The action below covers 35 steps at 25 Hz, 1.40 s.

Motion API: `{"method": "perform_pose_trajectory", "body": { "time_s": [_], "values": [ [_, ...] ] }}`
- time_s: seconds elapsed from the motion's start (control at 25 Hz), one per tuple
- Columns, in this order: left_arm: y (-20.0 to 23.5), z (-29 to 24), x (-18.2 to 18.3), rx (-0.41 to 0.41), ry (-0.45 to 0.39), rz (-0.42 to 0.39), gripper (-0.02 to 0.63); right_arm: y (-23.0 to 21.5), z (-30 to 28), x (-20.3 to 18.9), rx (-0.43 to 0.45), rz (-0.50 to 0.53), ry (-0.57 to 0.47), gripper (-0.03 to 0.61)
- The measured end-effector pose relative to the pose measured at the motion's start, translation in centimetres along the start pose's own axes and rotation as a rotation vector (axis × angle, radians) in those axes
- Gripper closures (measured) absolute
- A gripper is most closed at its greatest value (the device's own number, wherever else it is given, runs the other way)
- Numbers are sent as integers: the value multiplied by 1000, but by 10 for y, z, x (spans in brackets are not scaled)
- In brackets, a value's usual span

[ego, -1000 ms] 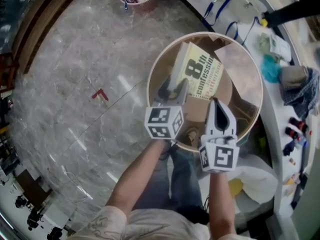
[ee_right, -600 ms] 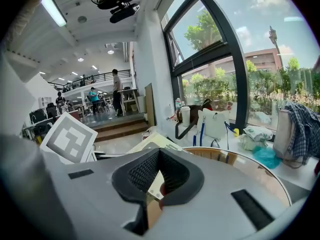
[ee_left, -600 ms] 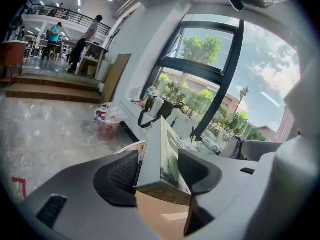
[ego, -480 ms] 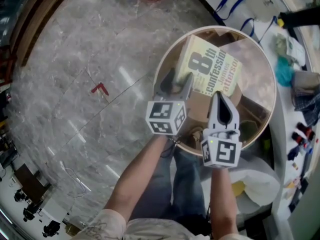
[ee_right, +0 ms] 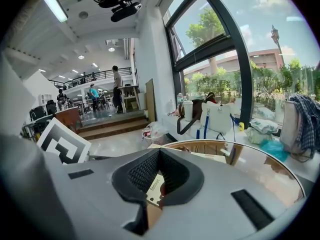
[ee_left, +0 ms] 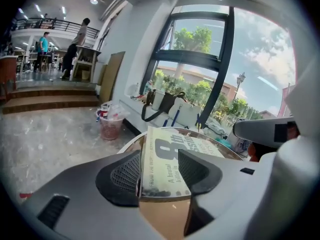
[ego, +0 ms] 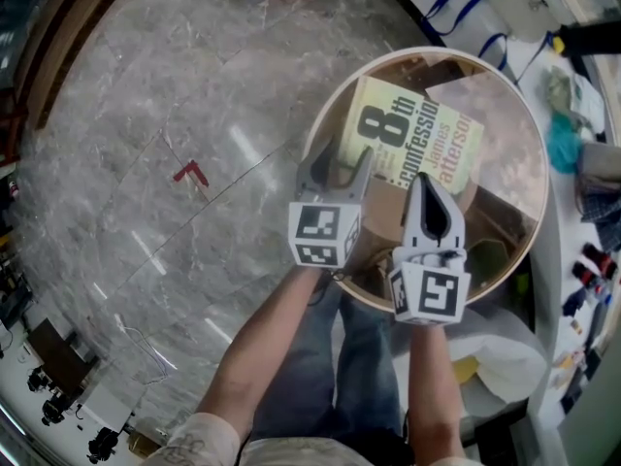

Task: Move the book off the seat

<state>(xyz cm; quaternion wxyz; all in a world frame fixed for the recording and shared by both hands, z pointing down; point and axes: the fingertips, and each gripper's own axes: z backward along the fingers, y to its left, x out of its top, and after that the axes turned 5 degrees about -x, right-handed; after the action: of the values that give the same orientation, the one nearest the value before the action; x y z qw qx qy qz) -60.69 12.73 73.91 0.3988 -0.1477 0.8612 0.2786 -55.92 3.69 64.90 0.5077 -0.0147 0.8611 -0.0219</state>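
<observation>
Both grippers have sunk toward the seat [ego: 506,158], where the book [ego: 417,144] lies flat near 12 o'clock. On the left gripper [ego: 337,163] the jaws have just been opening and stand wide, with the book's edge between them, untouched. The right gripper [ego: 424,184] is closed and empty. A shallow bite might shove the book away.

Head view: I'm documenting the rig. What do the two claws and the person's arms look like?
Left claw and right claw are grey plastic with black mesh-textured pads; each carries a white cube with black square markers. The person wears short pale patterned sleeves and blue jeans.
</observation>
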Motion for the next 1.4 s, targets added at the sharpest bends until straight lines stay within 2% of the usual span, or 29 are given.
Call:
{"method": "perform_pose_trajectory", "body": {
  "time_s": [0.28, 0.48, 0.64, 1.0, 1.24, 1.4],
  "values": [
    [-2, 6, 7, 23, -32, -70, 394, 0, -8, -1, -3, 0, 0, 580],
    [-2, 14, 17, 56, -57, -100, 485, 0, -5, 3, -3, -1, -1, 580],
    [-2, 19, 27, 88, -80, -105, 612, -2, 0, 9, -5, 2, -10, 580],
    [-36, 40, 67, 64, -137, -169, 612, -14, 23, 38, -21, 0, -51, 580],
    [-79, 62, 125, 38, -242, -209, 612, -35, 46, 79, -48, -11, -112, 580],
    [-110, 84, 164, 22, -285, -263, 612, -46, 70, 114, -63, -10, -156, 580]
  ]
}}
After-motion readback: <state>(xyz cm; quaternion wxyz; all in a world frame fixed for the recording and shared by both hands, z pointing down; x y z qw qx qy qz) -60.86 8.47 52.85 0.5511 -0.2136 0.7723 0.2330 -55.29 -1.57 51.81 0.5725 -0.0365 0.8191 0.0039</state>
